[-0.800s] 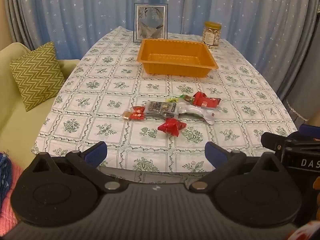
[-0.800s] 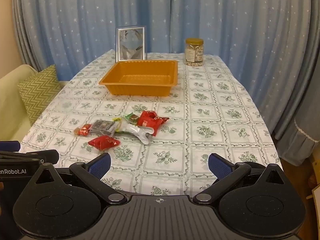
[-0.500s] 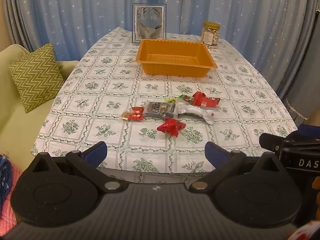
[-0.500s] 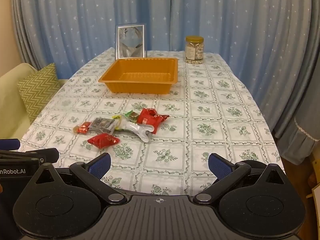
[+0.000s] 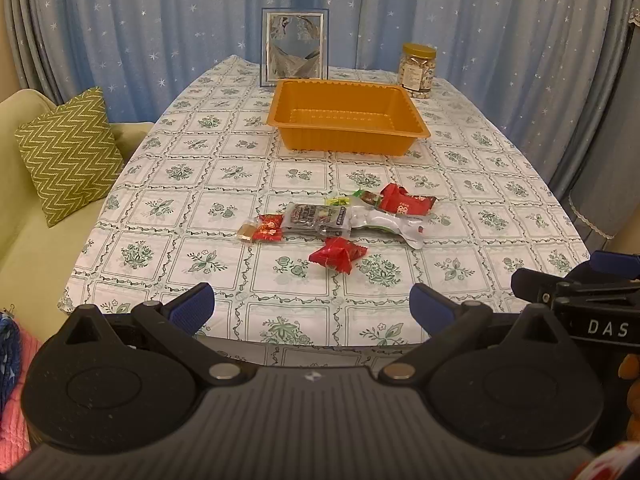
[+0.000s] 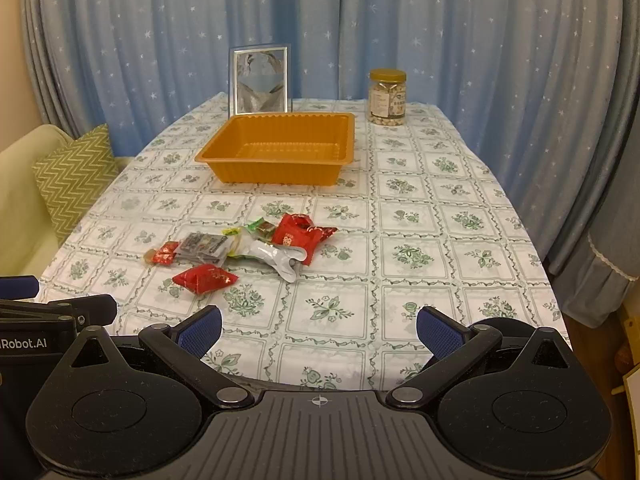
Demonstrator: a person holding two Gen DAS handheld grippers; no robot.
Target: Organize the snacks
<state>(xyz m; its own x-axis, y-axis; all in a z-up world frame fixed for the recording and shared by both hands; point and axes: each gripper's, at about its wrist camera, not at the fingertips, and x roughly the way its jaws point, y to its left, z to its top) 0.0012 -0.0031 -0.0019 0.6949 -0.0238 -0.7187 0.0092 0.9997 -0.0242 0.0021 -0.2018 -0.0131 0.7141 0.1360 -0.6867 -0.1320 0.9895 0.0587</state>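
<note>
Crinkly wrappers: my left gripper [image 5: 310, 308] could nudge the snack pile [image 5: 340, 220] apart.
Jaws: both spread, empty; right gripper [image 6: 318, 330] too.
Tray [image 5: 416, 130]: far, drops likely.

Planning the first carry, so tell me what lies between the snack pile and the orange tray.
Nothing: between the snack pile and the orange tray only bare patterned tablecloth shows, in both wrist views.

i see a loose cluster of wrapped snacks [image 5: 340, 220] lying flat mid-table [image 5: 500, 184]: red, silver and green packets, one red packet [image 5: 338, 254] apart nearest me. orange tray [image 5: 346, 120] upright, empty, farther back.
</note>
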